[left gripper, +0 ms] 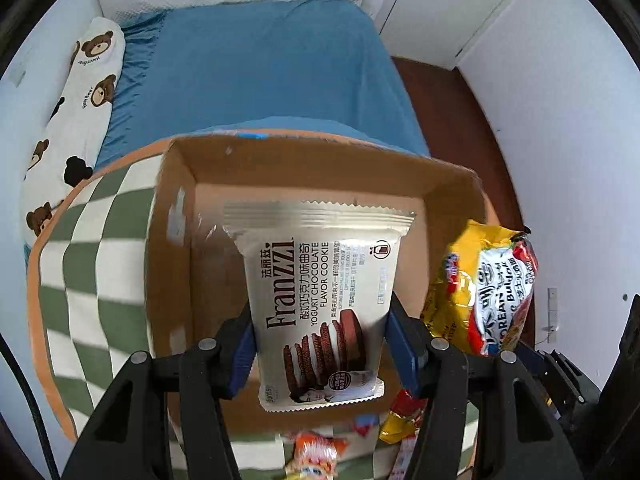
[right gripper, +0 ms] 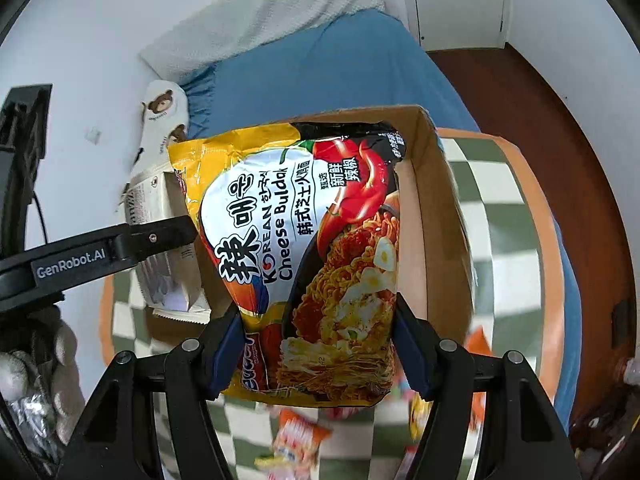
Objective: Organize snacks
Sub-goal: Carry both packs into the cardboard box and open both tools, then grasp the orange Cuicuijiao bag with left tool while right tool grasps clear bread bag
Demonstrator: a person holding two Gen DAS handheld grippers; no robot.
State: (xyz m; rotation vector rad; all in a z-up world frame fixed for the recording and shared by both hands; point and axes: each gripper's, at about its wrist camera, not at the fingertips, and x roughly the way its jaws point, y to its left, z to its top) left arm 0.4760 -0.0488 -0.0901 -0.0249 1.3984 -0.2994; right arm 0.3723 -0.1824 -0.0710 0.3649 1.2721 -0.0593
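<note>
My left gripper (left gripper: 320, 344) is shut on a cream Franzzi yogurt chocolate cookie pack (left gripper: 320, 280) and holds it over the open cardboard box (left gripper: 176, 240). My right gripper (right gripper: 318, 340) is shut on a yellow Korean cheese buldak noodle pack (right gripper: 312, 248) and holds it over the same box (right gripper: 440, 220). The noodle pack also shows at the right in the left wrist view (left gripper: 488, 288). The cookie pack and left gripper arm show at the left in the right wrist view (right gripper: 168, 240). The box floor is mostly hidden by the packs.
The box sits on a green and white checkered cushion (left gripper: 88, 280) with an orange rim, on a blue bed (left gripper: 260, 72). Small loose snack packets (right gripper: 300, 436) lie on the cushion below the grippers. A bear-print pillow (left gripper: 76, 112) lies left. Wooden floor (right gripper: 540, 120) is right.
</note>
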